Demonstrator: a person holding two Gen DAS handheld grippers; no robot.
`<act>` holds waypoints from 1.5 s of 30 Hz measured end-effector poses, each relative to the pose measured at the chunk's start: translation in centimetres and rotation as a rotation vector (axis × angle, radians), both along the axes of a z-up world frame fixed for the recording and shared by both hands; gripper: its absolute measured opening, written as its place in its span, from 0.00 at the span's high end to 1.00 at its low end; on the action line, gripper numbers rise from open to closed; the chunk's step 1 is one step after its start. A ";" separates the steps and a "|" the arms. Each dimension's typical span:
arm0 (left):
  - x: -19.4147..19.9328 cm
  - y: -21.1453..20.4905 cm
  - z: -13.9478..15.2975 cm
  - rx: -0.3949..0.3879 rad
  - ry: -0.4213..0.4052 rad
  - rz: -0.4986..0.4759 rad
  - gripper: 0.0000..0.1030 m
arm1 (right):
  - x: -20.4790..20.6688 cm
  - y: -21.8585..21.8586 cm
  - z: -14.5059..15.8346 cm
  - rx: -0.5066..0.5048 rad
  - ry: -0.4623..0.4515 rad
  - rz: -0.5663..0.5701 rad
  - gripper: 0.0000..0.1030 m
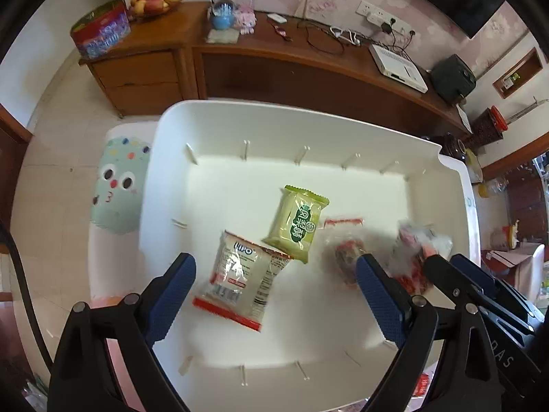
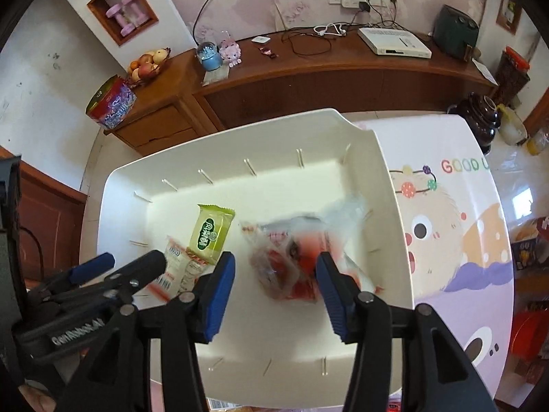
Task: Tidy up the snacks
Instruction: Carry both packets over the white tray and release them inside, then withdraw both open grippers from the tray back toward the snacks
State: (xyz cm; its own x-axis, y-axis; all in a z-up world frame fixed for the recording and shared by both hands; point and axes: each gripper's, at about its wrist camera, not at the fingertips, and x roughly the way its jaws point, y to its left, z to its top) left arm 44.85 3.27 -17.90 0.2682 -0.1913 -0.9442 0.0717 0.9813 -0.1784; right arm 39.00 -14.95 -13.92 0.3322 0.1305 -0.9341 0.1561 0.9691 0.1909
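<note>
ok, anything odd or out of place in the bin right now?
Nothing damaged or spilled. The snacks lie loose and askew in the white bin: the green packet overlaps the Lipo packet. The red-and-clear packets are motion-blurred, so their state is unclear.

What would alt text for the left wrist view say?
Open left tool hangs over a white bin holding a white-and-red snack packet, a green packet and blurred red-and-clear wrappers. The right tool enters at right.
</note>
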 end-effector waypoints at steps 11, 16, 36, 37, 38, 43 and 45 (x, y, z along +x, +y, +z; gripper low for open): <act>-2.0 -0.7 1.7 -0.005 -0.041 -0.016 0.09 | -1.2 0.6 0.2 0.002 0.010 0.019 0.49; -3.2 -0.9 2.9 0.002 -0.063 -0.026 0.09 | -2.1 0.4 1.1 -0.001 -0.001 0.022 0.49; -14.5 -1.4 10.9 0.004 -0.224 -0.017 0.09 | -10.6 -0.6 8.0 -0.008 -0.120 0.078 0.49; -15.4 -1.5 11.4 0.004 -0.236 -0.016 0.09 | -11.5 -0.7 8.6 -0.010 -0.131 0.083 0.49; -16.1 -1.6 11.9 0.005 -0.245 -0.017 0.09 | -12.1 -0.8 9.0 -0.011 -0.138 0.085 0.49; -20.7 -1.9 14.9 0.021 -0.314 -0.019 0.09 | -16.0 -1.4 11.4 -0.010 -0.179 0.107 0.49; -22.6 -1.8 16.0 0.022 -0.347 -0.018 0.09 | -17.9 -1.5 12.4 -0.011 -0.197 0.120 0.49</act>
